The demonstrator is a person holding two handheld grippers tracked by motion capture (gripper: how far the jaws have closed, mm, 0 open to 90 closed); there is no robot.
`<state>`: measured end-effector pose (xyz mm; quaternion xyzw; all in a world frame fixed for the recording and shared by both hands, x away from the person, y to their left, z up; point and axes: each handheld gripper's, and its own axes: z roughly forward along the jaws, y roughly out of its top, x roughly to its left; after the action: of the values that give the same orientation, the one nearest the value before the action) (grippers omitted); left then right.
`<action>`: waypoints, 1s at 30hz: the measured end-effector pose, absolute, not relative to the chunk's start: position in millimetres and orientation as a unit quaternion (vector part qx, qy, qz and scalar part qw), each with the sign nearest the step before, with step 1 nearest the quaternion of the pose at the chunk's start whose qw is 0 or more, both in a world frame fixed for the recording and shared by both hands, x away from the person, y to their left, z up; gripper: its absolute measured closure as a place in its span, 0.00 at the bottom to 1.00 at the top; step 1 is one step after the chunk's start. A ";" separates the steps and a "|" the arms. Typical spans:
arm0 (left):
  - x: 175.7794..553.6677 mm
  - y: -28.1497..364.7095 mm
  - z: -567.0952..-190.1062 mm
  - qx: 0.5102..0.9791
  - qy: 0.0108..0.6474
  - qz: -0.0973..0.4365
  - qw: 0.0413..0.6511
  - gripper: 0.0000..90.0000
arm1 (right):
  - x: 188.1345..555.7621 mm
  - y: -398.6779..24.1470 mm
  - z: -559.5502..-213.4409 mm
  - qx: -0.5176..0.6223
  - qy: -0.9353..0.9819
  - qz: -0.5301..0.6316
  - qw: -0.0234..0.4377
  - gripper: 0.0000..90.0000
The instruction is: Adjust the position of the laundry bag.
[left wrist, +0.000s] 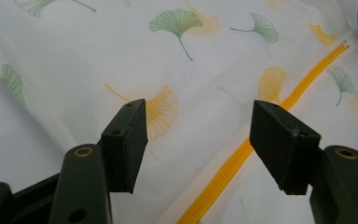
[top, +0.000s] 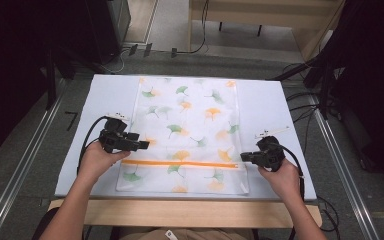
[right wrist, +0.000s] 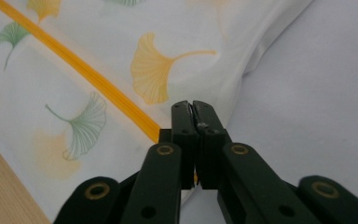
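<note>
Left of frame: the left gripper (top: 142,145) is held with jaws spread wide and empty over the ginkgo-print pouch (top: 187,125), which lies flat mid-counter (top: 105,95). Centre: the orange zipper (top: 180,163). Right: the right gripper (top: 243,156) is clamped at the zipper's end.

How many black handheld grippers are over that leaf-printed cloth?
2. The left black gripper sits at the white ginkgo-leaf cloth's left edge; the right black gripper is at the orange zipper's right end.
</note>
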<state>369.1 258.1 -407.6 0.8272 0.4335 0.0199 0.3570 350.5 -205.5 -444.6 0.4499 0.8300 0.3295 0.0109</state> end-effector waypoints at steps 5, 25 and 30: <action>371.7 252.4 -407.2 0.831 0.424 0.023 0.361 0.42 | 349.7 -201.6 -455.1 0.444 0.840 0.312 0.004 1.00; 375.0 233.8 -408.8 0.837 0.404 0.011 0.369 0.42 | 339.0 -172.6 -454.3 0.407 0.851 0.334 -0.002 0.92; 374.8 233.1 -408.2 0.839 0.400 0.010 0.370 0.42 | 336.1 -180.8 -448.9 0.404 0.848 0.342 0.026 0.82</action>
<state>374.8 233.1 -408.2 0.8386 0.3999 0.0104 0.3698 336.1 -180.8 -448.9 0.4042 0.8480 0.3417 0.0263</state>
